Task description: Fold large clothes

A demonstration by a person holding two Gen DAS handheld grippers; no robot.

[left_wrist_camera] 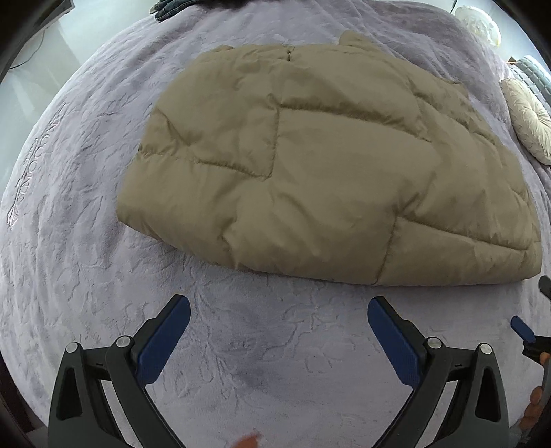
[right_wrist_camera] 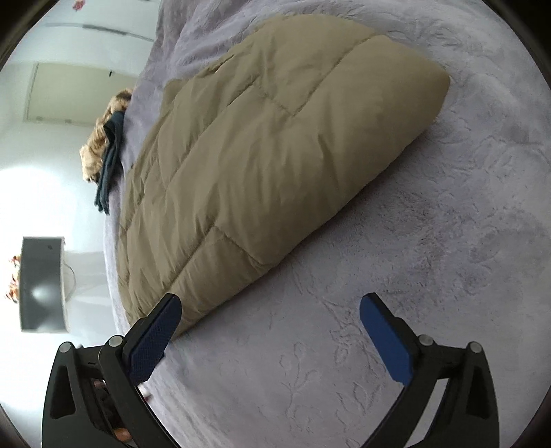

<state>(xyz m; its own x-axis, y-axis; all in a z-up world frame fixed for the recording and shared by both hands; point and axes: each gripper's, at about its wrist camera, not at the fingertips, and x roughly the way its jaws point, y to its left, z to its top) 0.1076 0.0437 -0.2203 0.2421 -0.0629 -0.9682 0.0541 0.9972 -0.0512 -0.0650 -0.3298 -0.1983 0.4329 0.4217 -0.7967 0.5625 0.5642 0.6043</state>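
Note:
A tan quilted puffer coat lies folded into a thick bundle on the lilac bedspread. My left gripper hovers open over bare bedspread just in front of the coat's near folded edge, nothing between its blue pads. In the right wrist view the same coat runs diagonally across the bed. My right gripper is open beside the coat's near corner, its left pad over that corner's edge and the right pad over bedspread. A tip of the right gripper shows at the left wrist view's right edge.
Dark folded clothes lie at the bed's far edge. Round cushions sit at the right side. In the right wrist view a dark garment and a furry brown item lie at the bed's far side, with a monitor beyond.

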